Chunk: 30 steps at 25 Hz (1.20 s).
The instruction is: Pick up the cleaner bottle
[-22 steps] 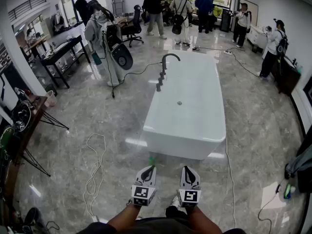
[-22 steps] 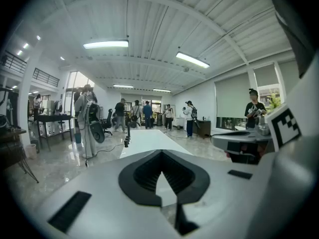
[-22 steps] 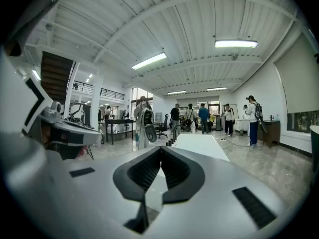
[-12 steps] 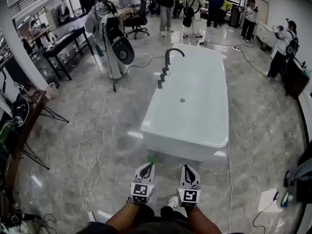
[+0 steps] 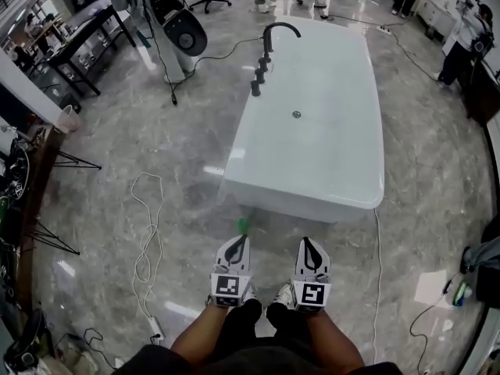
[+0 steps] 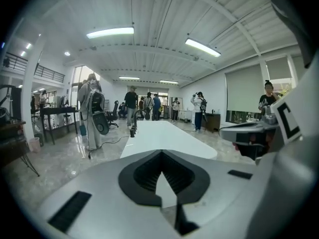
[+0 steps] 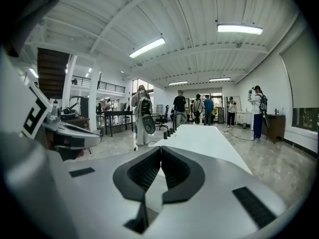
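Just beyond closed, empty left hand-held gripper (image 5: 239, 243): green cleaner bottle (image 5: 244, 225)

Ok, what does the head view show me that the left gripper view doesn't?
Only the head view: a green object, possibly the cleaner bottle, on the floor at the bathtub's near end, and a white cable looped on the floor to its left. Only the left gripper view: the left tool from behind, its jaws shut with nothing between them, plus the ceiling lights. Both: the bathtub, its black faucet and the right tool.
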Available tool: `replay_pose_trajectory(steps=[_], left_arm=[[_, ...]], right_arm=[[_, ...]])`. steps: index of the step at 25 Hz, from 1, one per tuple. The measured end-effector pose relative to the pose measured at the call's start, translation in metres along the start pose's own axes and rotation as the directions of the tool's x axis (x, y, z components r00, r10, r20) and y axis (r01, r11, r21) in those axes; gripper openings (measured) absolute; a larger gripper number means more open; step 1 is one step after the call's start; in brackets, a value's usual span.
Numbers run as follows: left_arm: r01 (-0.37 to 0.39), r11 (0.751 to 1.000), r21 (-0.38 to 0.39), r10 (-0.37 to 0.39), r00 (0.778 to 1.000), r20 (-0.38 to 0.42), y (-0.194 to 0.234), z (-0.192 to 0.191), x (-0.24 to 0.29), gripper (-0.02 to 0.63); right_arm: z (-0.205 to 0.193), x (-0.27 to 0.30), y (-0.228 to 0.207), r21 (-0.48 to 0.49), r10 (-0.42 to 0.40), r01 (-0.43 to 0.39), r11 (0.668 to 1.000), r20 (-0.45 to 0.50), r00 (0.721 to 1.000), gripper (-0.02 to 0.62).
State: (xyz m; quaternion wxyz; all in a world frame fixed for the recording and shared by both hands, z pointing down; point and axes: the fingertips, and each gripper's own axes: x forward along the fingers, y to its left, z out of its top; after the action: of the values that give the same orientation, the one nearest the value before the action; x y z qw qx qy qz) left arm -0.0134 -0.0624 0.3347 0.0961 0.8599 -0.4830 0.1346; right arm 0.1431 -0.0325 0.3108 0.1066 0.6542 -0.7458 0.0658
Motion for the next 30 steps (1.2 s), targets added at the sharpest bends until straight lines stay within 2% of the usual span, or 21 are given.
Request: replay_pose_trajectory(steps=[3,9,12,15,18,21,25,30], left_arm=[[-0.026,1.000,0.003,0.026,1.000,-0.017,0.015,-0.053,0.026,0.000],[-0.041,0.998,-0.040,0.039,0.999,-0.033,0.034,-0.199,0.085,0.000],[-0.053,0.998,-0.022,0.052,0.996,-0.075,0.043,-0.270,0.105,0.000],[-0.061,0.998,-0.023,0.060,0.996,-0.064,0.056,-0.333,0.133,0.000],[-0.065,0.998,-0.022,0.064,0.997,-0.052,0.071,-0.380,0.159,0.000],[-0.081,0.995,-0.063,0.079,0.996,-0.039,0.082,-0.434,0.180,0.000],[-0.082,0.996,0.018,0.083,0.996,-0.043,0.089,-0.489,0.204,0.000],[-0.068,0.998,-0.006,0.068,0.997,-0.036,0.089,-0.539,0.223,0.000]], right_arm=[[-0.039,0.027,0.002,0.000,0.007,-0.007,1.000,-0.003,1.000,0.017],[-0.189,0.089,0.011,-0.003,0.030,-0.031,1.000,-0.026,0.999,0.017],[-0.245,0.116,0.022,-0.009,0.057,-0.057,0.998,-0.028,0.998,0.017],[-0.304,0.146,0.027,-0.017,0.056,-0.057,0.998,-0.063,0.996,0.017],[-0.362,0.174,0.042,-0.020,0.094,-0.095,0.995,-0.039,0.995,0.017],[-0.416,0.194,0.053,-0.020,0.108,-0.109,0.994,-0.034,0.994,0.017],[-0.481,0.215,0.058,-0.005,0.112,-0.112,0.994,-0.040,0.993,0.017],[-0.535,0.237,0.066,-0.007,0.137,-0.137,0.991,-0.040,0.990,0.017]])
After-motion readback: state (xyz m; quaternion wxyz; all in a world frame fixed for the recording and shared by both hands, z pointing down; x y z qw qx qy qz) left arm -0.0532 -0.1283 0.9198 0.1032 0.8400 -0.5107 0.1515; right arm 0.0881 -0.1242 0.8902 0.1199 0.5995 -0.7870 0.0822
